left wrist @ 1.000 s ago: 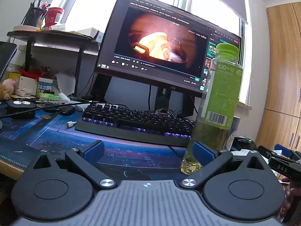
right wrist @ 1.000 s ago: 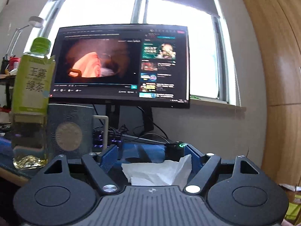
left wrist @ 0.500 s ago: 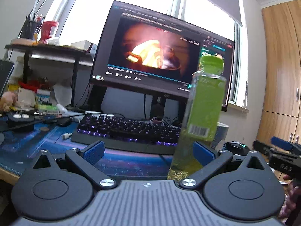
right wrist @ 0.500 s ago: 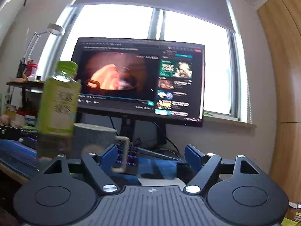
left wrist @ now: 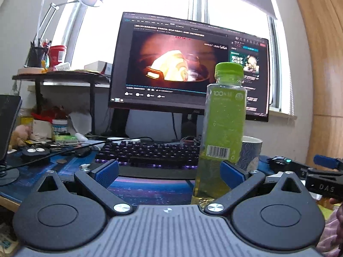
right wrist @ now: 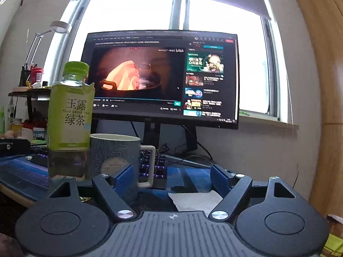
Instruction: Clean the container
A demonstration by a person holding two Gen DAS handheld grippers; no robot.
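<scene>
The left wrist view shows the bottle's barcode side and a keyboard behind it; the right wrist view shows the printed label of the bottle and the whole mug, which in the left view is only a rim behind the bottle; a white tissue is seen only in the right view. The bottle is clear plastic with a green cap; the mug is grey-blue, cylindrical, with a pale handle, just right of the bottle. The left gripper is wide apart and holds nothing; the right gripper also, with the tissue lying between its fingers. Both stand near the front edge of the tabletop.
</scene>
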